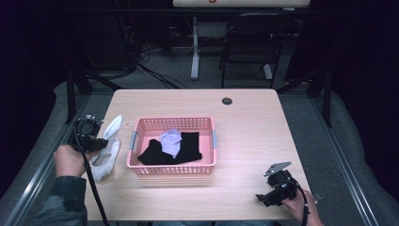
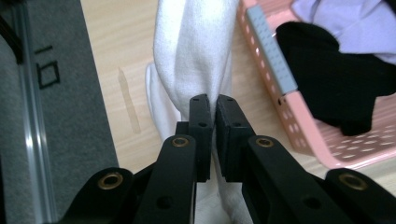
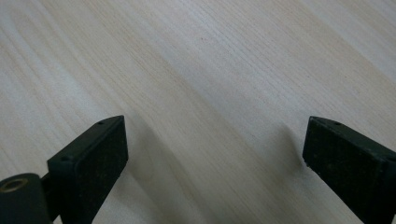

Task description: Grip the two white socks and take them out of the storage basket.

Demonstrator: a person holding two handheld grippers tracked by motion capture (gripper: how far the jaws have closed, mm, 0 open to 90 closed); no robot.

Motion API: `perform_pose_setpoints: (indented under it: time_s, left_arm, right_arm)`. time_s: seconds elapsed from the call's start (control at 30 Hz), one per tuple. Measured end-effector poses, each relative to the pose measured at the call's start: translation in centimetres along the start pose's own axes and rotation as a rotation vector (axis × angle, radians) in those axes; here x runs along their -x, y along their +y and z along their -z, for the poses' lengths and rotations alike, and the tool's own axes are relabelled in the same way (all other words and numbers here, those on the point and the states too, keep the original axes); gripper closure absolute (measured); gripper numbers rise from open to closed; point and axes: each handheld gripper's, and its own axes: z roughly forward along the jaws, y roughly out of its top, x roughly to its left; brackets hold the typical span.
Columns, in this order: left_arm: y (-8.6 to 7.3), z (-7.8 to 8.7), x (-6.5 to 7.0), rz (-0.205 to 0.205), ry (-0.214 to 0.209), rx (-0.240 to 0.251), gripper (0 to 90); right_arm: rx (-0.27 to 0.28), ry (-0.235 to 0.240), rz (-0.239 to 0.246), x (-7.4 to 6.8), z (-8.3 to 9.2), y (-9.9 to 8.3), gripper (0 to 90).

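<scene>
Two jaws of your left gripper (image 2: pixel 212 109) pinched the white sock (image 2: pixel 194 51) (beside the pink basket (image 2: pixel 299 126)); your right gripper (image 3: pixel 215 154) gaped wide over bare desk (image 3: pixel 210 70).

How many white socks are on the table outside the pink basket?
2, apparently: one white sock pinched in the left claw left of the pink basket, another white sock lying under it on the table. Overlap makes this uncertain.
</scene>
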Motion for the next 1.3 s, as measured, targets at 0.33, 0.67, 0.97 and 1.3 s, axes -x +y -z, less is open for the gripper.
perform_pose_setpoints:
  time_s: [0.33, 0.67, 0.97, 1.3]
  left_arm:
    - [-1.5, -2.9, -1.2, 0.061, -0.006, -0.060, 85.5]
    - [-2.7, -6.0, -2.1, 0.109, -0.027, -0.104, 84.9]
    - [-2.8, -7.3, -1.9, 0.150, -0.056, -0.108, 65.8]
    - [-3.2, -5.2, -1.8, 0.193, -0.085, 0.002, 25.8]
  right_arm:
    - [-0.002, -0.001, 0.006, 0.0, 0.0, 0.0, 5.9]
    - [-0.007, 0.001, 0.006, 0.0, 0.0, 0.0, 5.9]
    - [-0.011, -0.003, 0.005, 0.0, 0.0, -0.1, 5.9]
    - [-0.015, -0.008, 0.008, 0.1, 0.0, -0.1, 5.9]
